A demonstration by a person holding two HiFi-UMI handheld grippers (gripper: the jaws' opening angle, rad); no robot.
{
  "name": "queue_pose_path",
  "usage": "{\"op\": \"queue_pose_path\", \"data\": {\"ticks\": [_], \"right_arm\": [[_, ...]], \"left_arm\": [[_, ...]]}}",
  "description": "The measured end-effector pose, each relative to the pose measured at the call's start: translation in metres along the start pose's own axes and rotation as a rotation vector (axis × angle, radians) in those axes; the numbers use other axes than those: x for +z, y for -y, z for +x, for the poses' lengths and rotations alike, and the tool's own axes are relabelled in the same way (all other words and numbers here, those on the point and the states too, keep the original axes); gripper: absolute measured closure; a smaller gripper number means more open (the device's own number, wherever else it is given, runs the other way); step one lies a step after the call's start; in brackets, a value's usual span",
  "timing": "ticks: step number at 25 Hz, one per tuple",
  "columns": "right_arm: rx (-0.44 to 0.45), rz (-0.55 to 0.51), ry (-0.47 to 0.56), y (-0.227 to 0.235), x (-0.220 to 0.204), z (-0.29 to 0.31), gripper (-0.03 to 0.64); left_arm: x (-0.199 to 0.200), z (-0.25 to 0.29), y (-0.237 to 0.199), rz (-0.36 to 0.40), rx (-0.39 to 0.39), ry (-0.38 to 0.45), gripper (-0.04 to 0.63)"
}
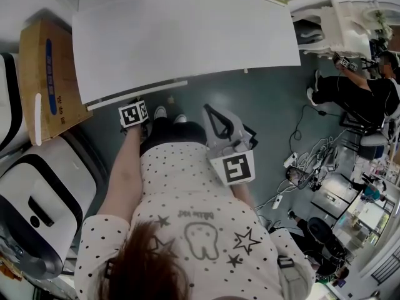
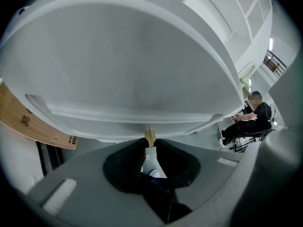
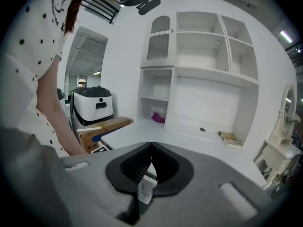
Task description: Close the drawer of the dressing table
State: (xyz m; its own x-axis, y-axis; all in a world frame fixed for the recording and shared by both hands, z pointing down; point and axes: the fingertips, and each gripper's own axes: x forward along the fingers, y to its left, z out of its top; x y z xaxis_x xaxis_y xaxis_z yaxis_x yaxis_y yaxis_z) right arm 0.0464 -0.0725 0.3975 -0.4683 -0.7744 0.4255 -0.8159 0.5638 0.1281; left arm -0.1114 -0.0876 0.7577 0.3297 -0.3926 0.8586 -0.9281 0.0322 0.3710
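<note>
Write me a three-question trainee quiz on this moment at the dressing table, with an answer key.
1. True or false: the right gripper is touching the drawer.
2. What is the left gripper clamped on? A) the cardboard box B) the tan knob C) the book
3. Short answer: is the drawer fully closed?

Key: 1 false, it is held clear of the table. 2 B. 3 No, its front juts slightly past the tabletop edge.
</note>
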Motion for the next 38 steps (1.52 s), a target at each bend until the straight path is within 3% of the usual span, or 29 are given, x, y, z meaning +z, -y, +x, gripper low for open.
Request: {"op": "queue_pose_path", "data": {"ticks": [38], "right_arm": [[-0.011,-0.015,-0.02,0.008,0.004,0.012,0.62]], "left_arm": [[0.02,0.005,-0.007,-0.045,0.029,0.023,0.526]]}}
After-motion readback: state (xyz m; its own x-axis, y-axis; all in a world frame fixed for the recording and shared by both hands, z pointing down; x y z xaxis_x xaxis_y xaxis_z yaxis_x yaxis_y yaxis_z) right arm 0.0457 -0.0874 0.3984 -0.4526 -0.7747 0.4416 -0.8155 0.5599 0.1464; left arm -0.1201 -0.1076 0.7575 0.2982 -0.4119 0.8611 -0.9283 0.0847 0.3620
